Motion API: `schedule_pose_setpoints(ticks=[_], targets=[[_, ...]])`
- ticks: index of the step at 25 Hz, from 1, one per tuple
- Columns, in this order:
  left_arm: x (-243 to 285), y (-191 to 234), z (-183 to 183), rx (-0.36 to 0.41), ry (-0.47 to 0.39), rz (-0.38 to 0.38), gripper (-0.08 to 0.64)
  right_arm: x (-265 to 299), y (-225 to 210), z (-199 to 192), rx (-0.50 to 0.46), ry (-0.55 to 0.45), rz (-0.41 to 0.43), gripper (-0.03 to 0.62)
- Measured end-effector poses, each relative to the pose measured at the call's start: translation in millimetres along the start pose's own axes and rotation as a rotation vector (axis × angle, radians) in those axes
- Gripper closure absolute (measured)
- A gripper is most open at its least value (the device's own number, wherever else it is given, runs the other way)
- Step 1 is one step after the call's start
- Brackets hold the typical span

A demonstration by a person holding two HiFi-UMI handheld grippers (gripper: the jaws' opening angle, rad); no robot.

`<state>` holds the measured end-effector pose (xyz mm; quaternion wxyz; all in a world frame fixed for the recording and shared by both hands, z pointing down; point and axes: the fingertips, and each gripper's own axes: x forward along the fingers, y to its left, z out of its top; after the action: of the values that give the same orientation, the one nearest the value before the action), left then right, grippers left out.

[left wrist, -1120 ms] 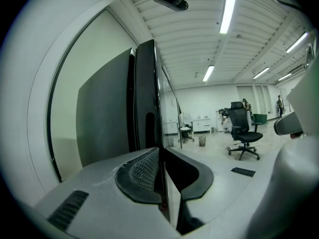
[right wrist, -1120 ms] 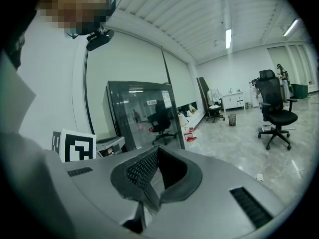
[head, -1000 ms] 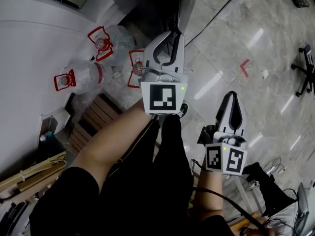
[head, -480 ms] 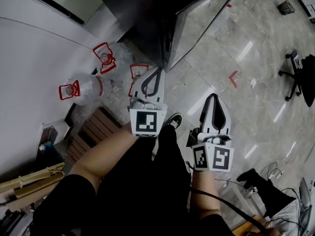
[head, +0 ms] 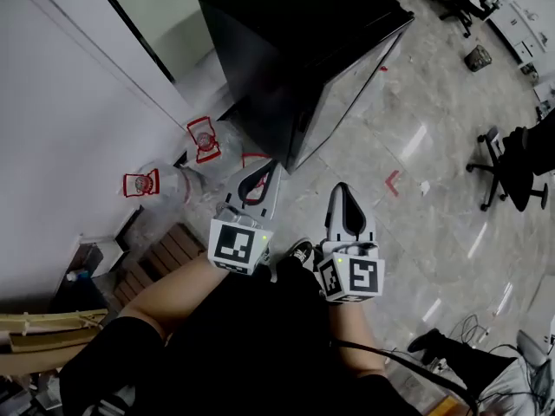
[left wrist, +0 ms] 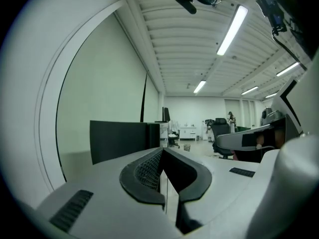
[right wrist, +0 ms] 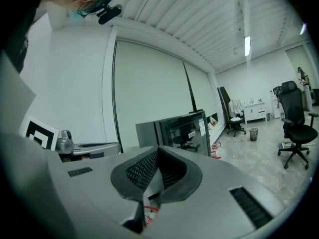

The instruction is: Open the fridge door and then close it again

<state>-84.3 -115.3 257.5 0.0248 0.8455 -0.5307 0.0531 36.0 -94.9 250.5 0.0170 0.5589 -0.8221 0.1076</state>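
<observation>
A black fridge (head: 295, 50) stands on the floor ahead of me against the white wall, its dark glass door (head: 351, 85) closed and facing right. My left gripper (head: 263, 173) is shut and empty, its tips pointing at the fridge's lower front corner but well short of it. A little to the right, my right gripper (head: 342, 194) is also shut and empty, level with the left. In the left gripper view the fridge (left wrist: 122, 139) shows as a dark box beyond the shut left gripper (left wrist: 162, 151). In the right gripper view the fridge's glass door (right wrist: 187, 131) is in sight beyond the right gripper (right wrist: 158, 150).
Large water bottles with red handles (head: 204, 139) (head: 143, 183) lie by the wall left of the fridge. A wooden crate (head: 165, 250) sits near my left leg. An office chair (head: 512, 159) stands at the right, and a red tape mark (head: 392, 182) is on the tiled floor.
My view has lifted, so the whole fridge now shows. Both grippers have dropped lower in the frame and drawn closer together, still shut.
</observation>
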Motion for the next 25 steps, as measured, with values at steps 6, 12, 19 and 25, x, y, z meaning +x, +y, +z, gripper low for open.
schedule_pose_setpoints(ticks=[6,12,19,25], targets=[[-15.2,4.8,35.1,-0.035,-0.009,-0.014,0.554,-5.5,33.5,39.8,-0.021,-0.034,0.03,0.577],[-27.0,2.1,55.5,-0.044,-0.005,-0.027,0.552,-16.7,53.2,65.7,-0.025,-0.044,0.05,0.577],[-31.8,-4.8,73.3,-0.052,-0.032,-0.047,0.554,-28.8,59.0,86.3,-0.032,-0.082,0.04,0.577],[-32.0,-17.3,82.3,-0.048,-0.049,-0.075,0.554,-40.2,57.3,94.5,-0.039,-0.114,0.023,0.577]])
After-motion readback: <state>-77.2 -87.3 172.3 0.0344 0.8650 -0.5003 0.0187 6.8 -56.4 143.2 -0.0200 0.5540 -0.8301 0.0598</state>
